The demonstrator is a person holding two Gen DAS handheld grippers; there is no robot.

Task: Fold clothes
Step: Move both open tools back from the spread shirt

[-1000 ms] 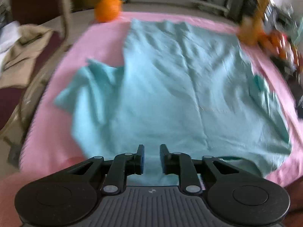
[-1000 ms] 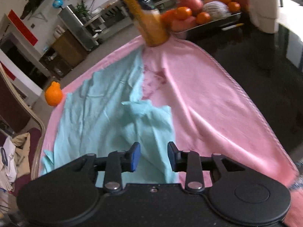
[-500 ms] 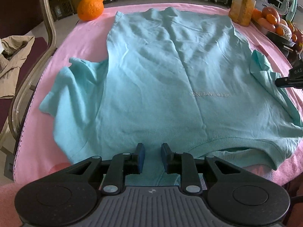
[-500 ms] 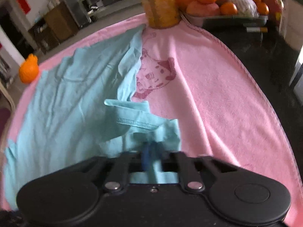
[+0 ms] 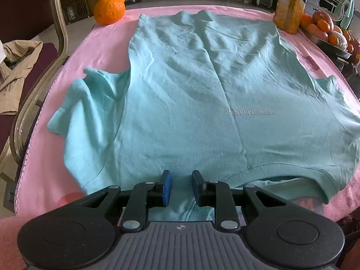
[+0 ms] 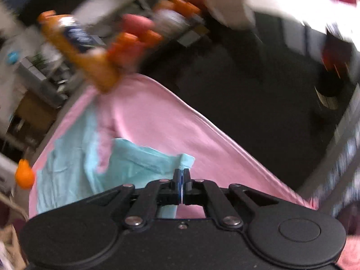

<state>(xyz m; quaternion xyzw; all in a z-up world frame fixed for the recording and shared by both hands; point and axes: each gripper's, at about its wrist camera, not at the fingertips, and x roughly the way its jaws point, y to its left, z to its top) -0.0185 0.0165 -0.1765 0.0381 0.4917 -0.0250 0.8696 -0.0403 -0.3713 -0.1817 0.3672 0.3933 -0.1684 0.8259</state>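
Metal tray (image 5: 333, 45) holds oranges (image 5: 322, 24) (beside bottle (image 5: 289, 6))

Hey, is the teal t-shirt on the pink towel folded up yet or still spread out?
Spread out. The teal t-shirt lies flat across the pink towel, body unfolded, one sleeve sticking out sideways.

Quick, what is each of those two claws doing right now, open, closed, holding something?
Left gripper: open, teal shirt fabric lying between its fingers, not pinched.
Right gripper: closed, apparently pinching the shirt's sleeve.
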